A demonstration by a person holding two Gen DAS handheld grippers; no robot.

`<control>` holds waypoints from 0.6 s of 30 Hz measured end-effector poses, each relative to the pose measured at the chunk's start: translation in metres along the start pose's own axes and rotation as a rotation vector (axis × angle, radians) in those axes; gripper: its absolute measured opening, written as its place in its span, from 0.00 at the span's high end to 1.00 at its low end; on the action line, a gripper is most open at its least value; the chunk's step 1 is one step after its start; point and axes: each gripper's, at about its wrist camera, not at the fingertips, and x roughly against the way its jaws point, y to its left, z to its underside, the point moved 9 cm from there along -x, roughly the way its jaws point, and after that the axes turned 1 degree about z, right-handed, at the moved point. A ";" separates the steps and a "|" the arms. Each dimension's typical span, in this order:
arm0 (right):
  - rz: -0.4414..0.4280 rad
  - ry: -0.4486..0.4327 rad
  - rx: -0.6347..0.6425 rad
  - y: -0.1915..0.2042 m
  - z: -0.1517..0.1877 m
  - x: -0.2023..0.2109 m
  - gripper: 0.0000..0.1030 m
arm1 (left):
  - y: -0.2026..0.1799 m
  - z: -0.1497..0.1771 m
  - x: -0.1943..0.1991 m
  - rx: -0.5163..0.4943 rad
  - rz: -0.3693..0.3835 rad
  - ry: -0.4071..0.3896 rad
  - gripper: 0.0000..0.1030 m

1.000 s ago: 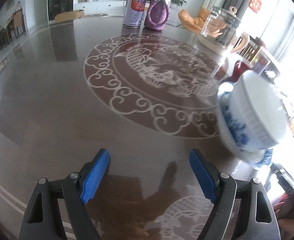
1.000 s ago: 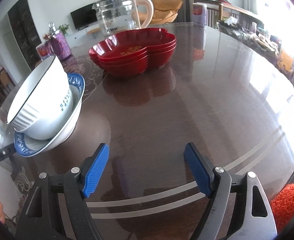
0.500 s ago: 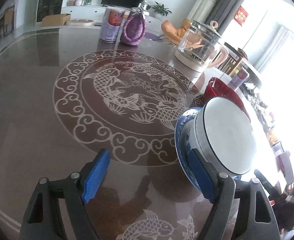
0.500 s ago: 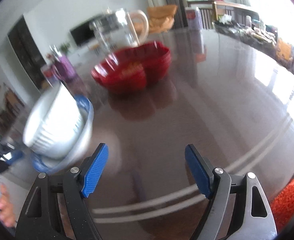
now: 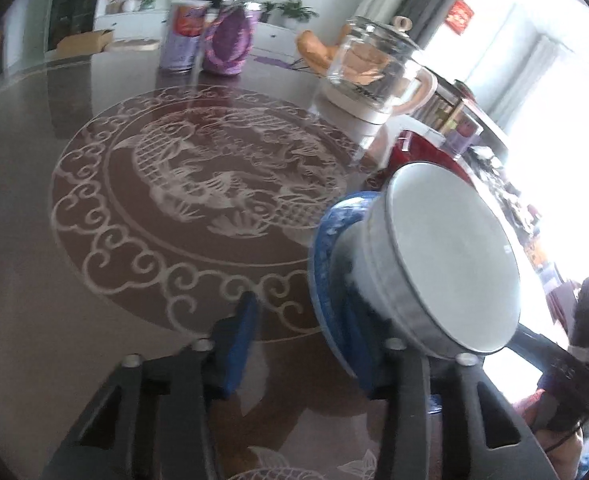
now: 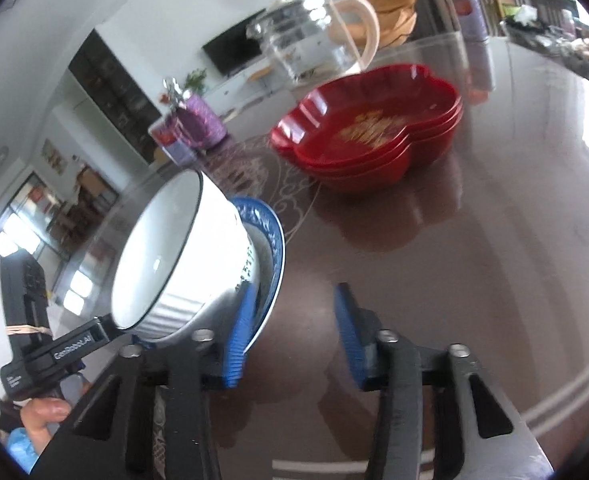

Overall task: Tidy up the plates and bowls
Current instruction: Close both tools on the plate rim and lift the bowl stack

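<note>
L gripper (image 5: 300,344) has its blue pads set apart w/ a gap between them, nothing pinched; its right pad sits just in front of the rim of the blue plate (image 5: 326,240), can't tell if it's touching. White bowl (image 5: 446,264) sits nested in that plate, and the pair looks tilted, mouth facing the right side of the L wrist view, over the dark round table (image 5: 34,208) beside the fish & scroll medallion (image 5: 198,184). R gripper (image 6: 296,334) also spread, gripping nothing; its left pad overlaps the plate edge and the bowl's ribbed wall in R wrist view, contact unclear. There the bowl's mouth faces left toward the other handheld unit, black handle in a bare hand (image 6: 44,420) at the lower left. Beyond: stacked red dishes (image 6: 370,136) well apart from the bowl, glass kettle (image 5: 374,76) behind them, purple jar (image 5: 230,48) and tin can (image 5: 182,40) at the far rim.
</note>
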 end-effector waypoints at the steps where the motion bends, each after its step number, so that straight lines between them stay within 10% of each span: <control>1: -0.004 0.000 0.007 0.002 -0.001 -0.002 0.75 | -0.006 -0.002 0.000 -0.029 0.001 -0.008 0.81; 3: -0.012 -0.008 0.035 0.009 -0.004 -0.005 0.88 | -0.014 -0.003 -0.001 -0.062 -0.010 -0.010 0.88; 18: -0.040 -0.097 0.007 0.012 -0.037 0.031 0.88 | -0.043 -0.044 0.019 -0.047 0.029 -0.061 0.90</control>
